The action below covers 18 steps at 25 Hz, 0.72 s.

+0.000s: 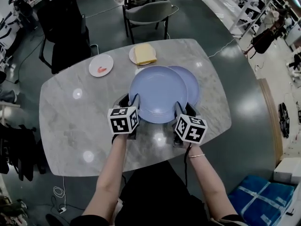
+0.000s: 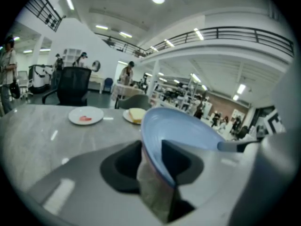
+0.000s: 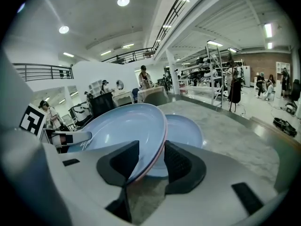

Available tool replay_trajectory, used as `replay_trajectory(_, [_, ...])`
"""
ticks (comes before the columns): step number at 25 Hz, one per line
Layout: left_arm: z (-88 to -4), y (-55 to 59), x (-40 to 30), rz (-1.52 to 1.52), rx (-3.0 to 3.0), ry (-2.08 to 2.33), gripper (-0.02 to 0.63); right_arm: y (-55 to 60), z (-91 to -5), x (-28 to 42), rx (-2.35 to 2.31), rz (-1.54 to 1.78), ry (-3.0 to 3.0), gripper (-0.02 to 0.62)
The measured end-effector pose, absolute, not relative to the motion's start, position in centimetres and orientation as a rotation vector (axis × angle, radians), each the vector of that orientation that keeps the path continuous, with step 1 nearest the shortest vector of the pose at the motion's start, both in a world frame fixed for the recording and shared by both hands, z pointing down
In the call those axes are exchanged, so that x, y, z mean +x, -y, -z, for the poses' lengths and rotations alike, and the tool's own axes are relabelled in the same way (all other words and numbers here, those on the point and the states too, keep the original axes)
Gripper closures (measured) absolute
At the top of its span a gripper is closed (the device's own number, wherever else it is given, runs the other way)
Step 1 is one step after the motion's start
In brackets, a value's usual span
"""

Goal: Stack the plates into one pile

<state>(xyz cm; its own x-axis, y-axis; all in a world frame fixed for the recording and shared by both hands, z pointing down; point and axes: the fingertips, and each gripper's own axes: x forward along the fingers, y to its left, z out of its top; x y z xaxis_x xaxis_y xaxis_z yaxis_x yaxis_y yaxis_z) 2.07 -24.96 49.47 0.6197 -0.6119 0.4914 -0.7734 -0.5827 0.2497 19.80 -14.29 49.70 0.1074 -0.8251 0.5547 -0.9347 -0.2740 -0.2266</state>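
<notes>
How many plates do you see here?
4: small white plate with a red bit, left; second white plate with a yellow block beside it; upper blue plate, centre; lower blue plate partly under it. Others may hide beneath.

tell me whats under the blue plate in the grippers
A second blue plate lies on the table; the held plate covers its left part.

Marble table [image 1: 66, 126], grey chair [image 1: 148, 11], dark floor [image 1: 244, 79]
</notes>
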Motion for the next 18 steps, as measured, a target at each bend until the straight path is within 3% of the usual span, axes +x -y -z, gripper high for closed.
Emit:
replay_trajectory(10, [-51.0, 24.8, 12.2, -0.588, 2.449, 1.007, 0.474, 12.7, -51.0, 29.1, 2.290, -0.941, 1.661, 0.449])
replay_trajectory(18, [-53.3, 25.4, 14.9, -0.694, 2.442, 1.039, 0.471, 13.5, -53.4, 32.1, 2.259, -0.979, 1.640, 0.449])
